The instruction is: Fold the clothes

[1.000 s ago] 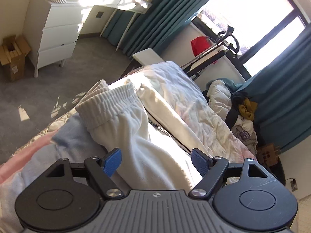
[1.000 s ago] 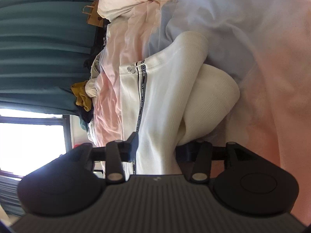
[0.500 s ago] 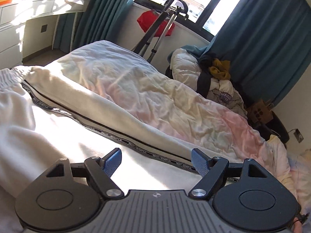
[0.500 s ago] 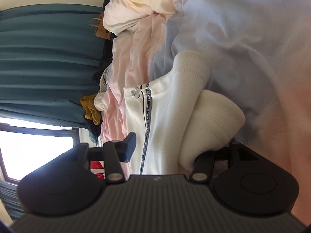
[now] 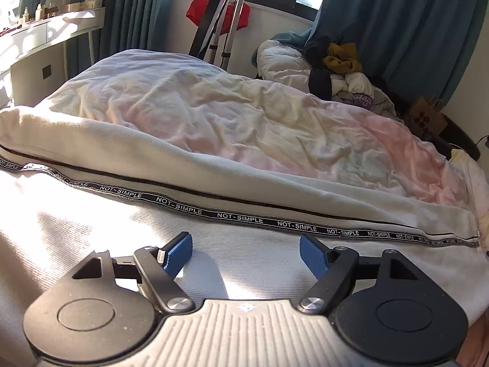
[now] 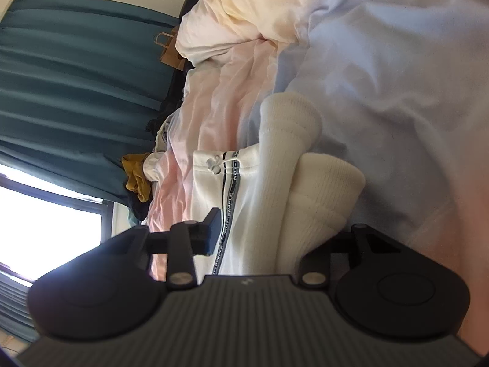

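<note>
White sweatpants with a black "NOT-SIMPLE" side tape lie stretched across the bed. My left gripper is open and empty, hovering low over the pant leg. In the right wrist view the pants show their ribbed cuffs and a white drawstring. My right gripper is open with the pant fabric lying between its fingers; the right finger is hidden behind the cuff.
The pastel pink and blue duvet covers the bed. A pile of clothes sits by the teal curtains. A drying rack with a red garment, a white desk and a paper bag stand around.
My left gripper swung right and lowered from over the waistband to over the pant leg, staying open. My right gripper opened wider and moved slightly back along the cuffs.
</note>
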